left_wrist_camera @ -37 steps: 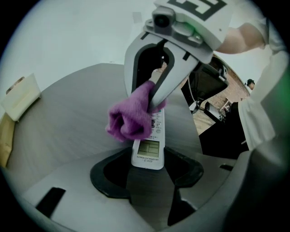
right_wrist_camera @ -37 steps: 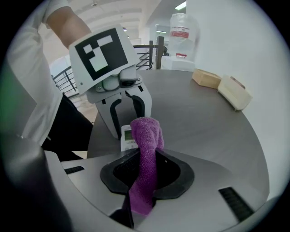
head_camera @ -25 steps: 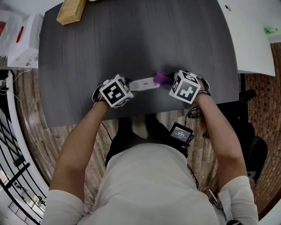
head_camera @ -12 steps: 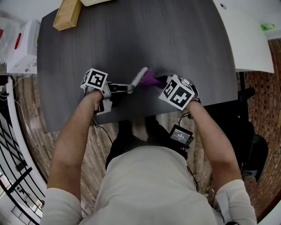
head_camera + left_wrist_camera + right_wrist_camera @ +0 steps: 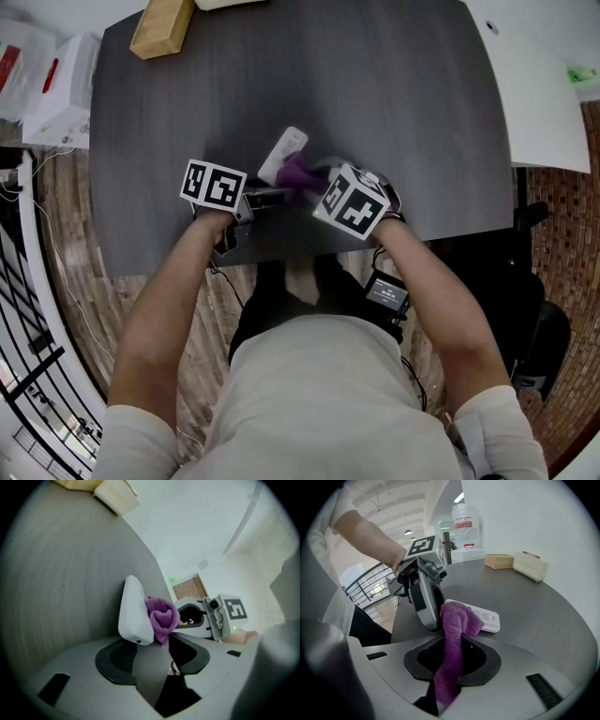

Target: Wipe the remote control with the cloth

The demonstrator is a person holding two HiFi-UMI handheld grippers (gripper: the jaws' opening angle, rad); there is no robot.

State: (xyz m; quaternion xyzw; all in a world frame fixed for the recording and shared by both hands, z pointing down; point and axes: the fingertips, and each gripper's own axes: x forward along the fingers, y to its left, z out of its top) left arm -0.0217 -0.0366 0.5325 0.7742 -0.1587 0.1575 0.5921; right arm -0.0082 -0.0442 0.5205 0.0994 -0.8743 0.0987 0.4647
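Observation:
The white remote control (image 5: pixel 283 155) points away from me over the dark table (image 5: pixel 394 94), its near end between the jaws of my left gripper (image 5: pixel 266 195). Those jaws have just eased slightly wider, and the remote (image 5: pixel 133 611) stays gripped. My right gripper (image 5: pixel 315 180) is shut on a purple cloth (image 5: pixel 298 172). The bunched cloth (image 5: pixel 162 616) presses against the remote's right side. In the right gripper view the cloth (image 5: pixel 453 630) rises from the jaws of that gripper (image 5: pixel 452 660) and drapes over the remote (image 5: pixel 486 617), beside the left gripper (image 5: pixel 424 603).
A wooden block (image 5: pixel 161 23) lies at the table's far left corner, with a cream box (image 5: pixel 530 566) near it. White boxes (image 5: pixel 56 84) stand off the left edge. A white table (image 5: pixel 534 84) adjoins on the right. Both hands work near the front edge.
The left gripper has rolled and swung the remote from lying crosswise to pointing away. The right gripper has moved left with the cloth, which now lies against the remote.

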